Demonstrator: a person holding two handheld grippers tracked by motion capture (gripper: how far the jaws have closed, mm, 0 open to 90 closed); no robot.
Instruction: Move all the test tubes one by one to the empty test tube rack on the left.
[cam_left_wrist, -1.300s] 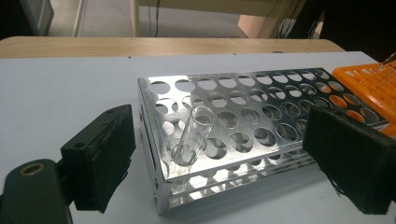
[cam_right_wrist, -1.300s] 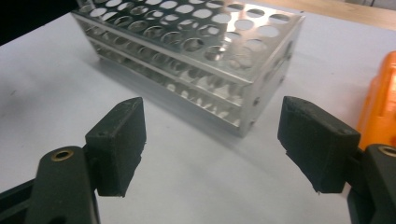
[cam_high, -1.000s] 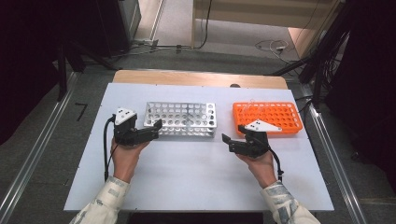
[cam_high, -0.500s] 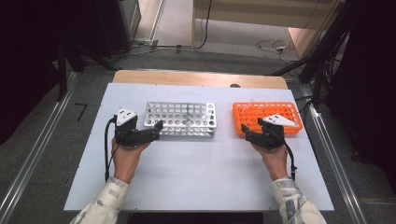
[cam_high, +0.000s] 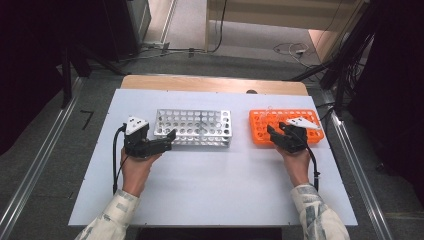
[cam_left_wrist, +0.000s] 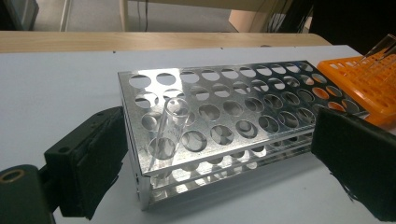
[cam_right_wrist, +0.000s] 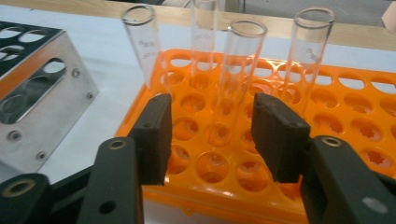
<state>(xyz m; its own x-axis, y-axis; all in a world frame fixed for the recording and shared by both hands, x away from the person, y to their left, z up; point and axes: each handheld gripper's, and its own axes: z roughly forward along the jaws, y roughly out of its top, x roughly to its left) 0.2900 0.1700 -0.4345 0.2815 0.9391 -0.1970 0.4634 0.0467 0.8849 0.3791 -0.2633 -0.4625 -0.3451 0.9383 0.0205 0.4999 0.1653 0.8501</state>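
A silver metal rack (cam_high: 192, 127) stands mid-table with one clear glass tube (cam_left_wrist: 170, 126) in a near-corner hole. My left gripper (cam_high: 170, 140) rests at the rack's left end, open, its jaws (cam_left_wrist: 219, 158) wide on either side of that corner. An orange rack (cam_high: 265, 131) on the right holds several upright glass tubes. My right gripper (cam_high: 276, 131) is at its near-left part. One tube (cam_right_wrist: 236, 79) stands between its jaws (cam_right_wrist: 212, 135), which have just been closing. A gap still shows between the left pad and the glass.
Both racks sit on a white board (cam_high: 215, 185) over a wooden table. Other tubes (cam_right_wrist: 140, 42) (cam_right_wrist: 310, 51) stand close behind the jaws. The metal rack's end (cam_right_wrist: 37, 98) lies left of the orange rack (cam_right_wrist: 355, 126). Dark stands and cables flank the table.
My right gripper has moved right and forward, from the bare board to the orange rack's front. The left gripper has stayed where it was.
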